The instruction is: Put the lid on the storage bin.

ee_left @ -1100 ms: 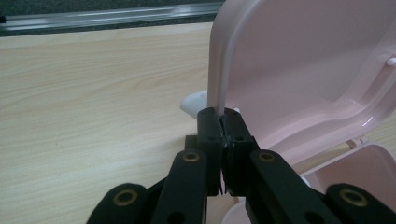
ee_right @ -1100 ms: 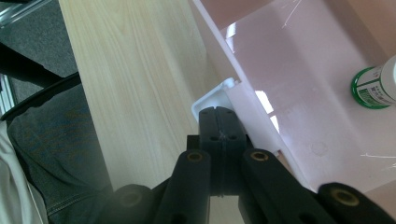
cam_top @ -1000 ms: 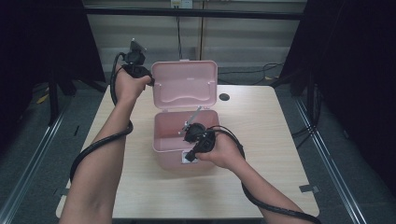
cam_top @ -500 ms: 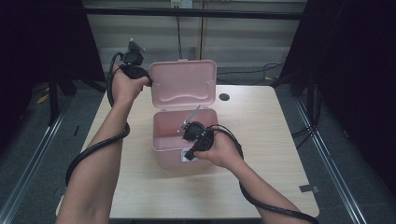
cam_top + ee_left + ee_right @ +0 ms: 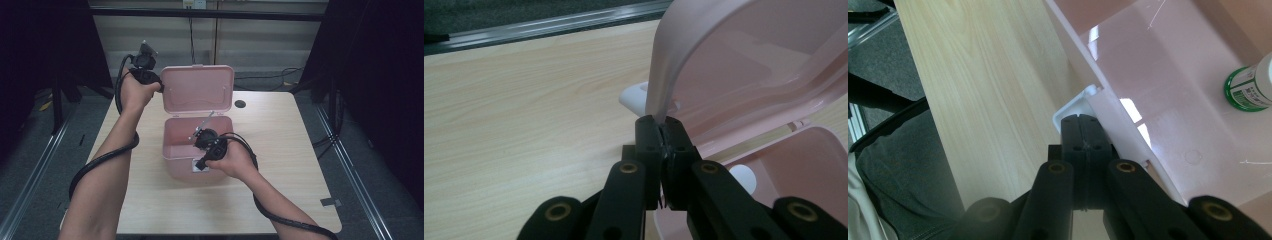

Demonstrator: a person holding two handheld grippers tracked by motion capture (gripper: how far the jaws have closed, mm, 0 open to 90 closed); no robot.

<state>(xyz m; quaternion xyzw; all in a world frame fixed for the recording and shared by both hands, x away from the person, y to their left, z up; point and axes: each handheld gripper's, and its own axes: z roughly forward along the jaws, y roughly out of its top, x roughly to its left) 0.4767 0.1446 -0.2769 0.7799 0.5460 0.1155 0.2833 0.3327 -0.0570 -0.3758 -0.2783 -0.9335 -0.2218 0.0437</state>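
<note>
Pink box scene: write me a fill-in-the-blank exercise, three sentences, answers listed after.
1. The left gripper is clamped on the edge of the pink box's ____, which stands open.
2. The right gripper is shut at the white ____ on the front wall of the pink box.
3. Inside the box stands a white bottle with a ____ band round it.

Missing words: lid; latch; green

Pink plastic box [image 5: 197, 145] sits mid-table, lid [image 5: 197, 90] upright.

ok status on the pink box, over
Left gripper shut on lid edge. Right gripper shut on box front wall. Lid up, nothing blocking.
</note>
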